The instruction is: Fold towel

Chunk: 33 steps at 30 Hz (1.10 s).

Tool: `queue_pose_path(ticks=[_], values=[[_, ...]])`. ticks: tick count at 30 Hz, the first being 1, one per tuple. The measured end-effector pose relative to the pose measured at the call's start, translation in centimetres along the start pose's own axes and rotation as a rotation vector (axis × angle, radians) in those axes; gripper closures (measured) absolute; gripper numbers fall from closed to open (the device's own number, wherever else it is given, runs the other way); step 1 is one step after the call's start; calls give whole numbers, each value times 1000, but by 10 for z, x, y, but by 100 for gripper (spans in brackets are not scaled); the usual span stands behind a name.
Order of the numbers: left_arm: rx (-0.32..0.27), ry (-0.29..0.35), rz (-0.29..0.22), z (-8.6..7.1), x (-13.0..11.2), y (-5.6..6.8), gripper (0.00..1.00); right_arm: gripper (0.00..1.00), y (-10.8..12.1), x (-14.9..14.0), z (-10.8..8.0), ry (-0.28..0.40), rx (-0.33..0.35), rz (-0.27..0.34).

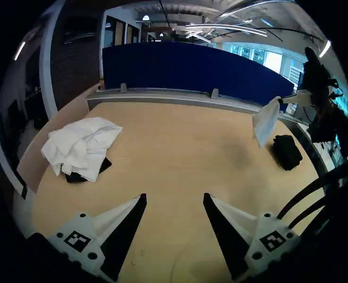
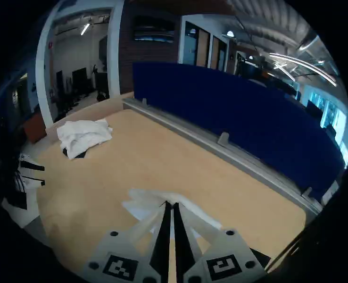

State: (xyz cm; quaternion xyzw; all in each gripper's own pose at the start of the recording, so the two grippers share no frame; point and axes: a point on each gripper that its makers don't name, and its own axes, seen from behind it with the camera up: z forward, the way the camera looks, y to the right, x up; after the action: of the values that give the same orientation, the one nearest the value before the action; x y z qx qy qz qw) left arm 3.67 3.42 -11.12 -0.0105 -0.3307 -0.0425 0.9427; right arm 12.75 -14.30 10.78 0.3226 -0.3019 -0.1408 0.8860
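A white towel (image 2: 138,202) is pinched in the closed right gripper (image 2: 170,205); the left gripper (image 1: 174,197) is held wide open, empty, above the table (image 1: 183,141).

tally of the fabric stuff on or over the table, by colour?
White: 2, the crumpled pile and the towel hanging from the right gripper.
Black: 2, a dark item under the pile and a folded black item lying alone.
Total: 4, counting the pile as one; I cannot tell how many pieces it holds.
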Motion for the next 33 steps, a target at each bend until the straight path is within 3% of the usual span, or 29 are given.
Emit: queue_pose_path(ticks=[26, 33], values=[[0, -12, 19, 11, 5, 10, 11, 96, 147, -25, -28, -51, -180, 57], [-4, -20, 26, 13, 7, 17, 11, 96, 174, -28, -28, -67, -203, 71]])
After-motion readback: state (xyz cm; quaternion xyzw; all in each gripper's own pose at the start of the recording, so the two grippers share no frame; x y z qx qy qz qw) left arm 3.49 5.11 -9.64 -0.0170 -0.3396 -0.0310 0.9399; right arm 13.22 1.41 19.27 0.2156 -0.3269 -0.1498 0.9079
